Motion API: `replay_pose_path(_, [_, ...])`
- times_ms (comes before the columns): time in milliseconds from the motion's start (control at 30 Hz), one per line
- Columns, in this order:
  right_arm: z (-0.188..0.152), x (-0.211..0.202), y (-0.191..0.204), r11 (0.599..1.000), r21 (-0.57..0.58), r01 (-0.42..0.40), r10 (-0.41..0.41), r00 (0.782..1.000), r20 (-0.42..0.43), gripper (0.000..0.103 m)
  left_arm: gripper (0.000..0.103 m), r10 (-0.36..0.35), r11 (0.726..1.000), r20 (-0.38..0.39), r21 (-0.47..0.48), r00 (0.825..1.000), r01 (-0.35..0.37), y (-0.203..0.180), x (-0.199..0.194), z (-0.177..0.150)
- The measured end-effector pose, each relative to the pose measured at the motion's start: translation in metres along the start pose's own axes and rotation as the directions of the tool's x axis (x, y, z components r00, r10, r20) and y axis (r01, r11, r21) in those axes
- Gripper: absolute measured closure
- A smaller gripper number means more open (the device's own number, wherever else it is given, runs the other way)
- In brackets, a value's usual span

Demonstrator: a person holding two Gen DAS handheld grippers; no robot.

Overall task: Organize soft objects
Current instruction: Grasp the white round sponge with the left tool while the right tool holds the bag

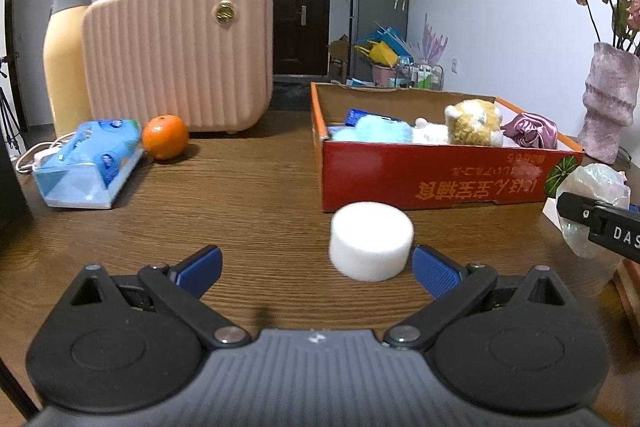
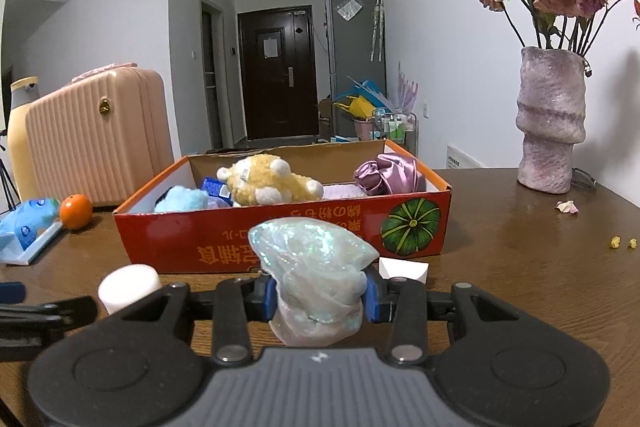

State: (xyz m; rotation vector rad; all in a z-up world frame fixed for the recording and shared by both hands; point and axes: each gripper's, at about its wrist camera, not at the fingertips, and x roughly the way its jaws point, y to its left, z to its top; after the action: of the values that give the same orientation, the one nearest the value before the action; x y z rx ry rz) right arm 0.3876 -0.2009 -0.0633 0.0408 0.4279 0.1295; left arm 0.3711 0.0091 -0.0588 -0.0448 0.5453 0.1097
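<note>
My right gripper (image 2: pixel 320 297) clamps an iridescent cloth bundle (image 2: pixel 316 267); my left gripper (image 1: pixel 316 267) stands apart beside the white foam cylinder (image 1: pixel 370 241).

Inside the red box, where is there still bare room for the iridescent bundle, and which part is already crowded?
In the red box, bare floor shows along the far wall, behind the yellow plush and purple satin scrunchie. The left end is crowded: blue plush and blue packet press against the yellow plush. The right gripper holds the iridescent bundle.
</note>
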Motion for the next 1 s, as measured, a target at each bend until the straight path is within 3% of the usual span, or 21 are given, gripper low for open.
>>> replay_pose_path(867, [-0.002,0.011,-0.003,0.998,0.008,-0.056,0.057,0.998,-0.032,0.063,0.001,0.011,0.997,-0.121,0.072,0.993,-0.003,-0.030,0.060,0.014])
replay_pose_path(933, [-0.002,0.012,-0.003,0.998,0.010,-0.054,0.055,0.998,-0.034,0.063,0.007,0.007,0.997,-0.117,0.073,0.993,0.002,-0.029,0.060,0.015])
replay_pose_path(1000, [-0.001,0.012,-0.003,0.998,0.013,-0.054,0.054,0.998,-0.036,0.063,0.023,-0.001,0.997,-0.119,0.074,0.993,0.010,-0.029,0.060,0.015])
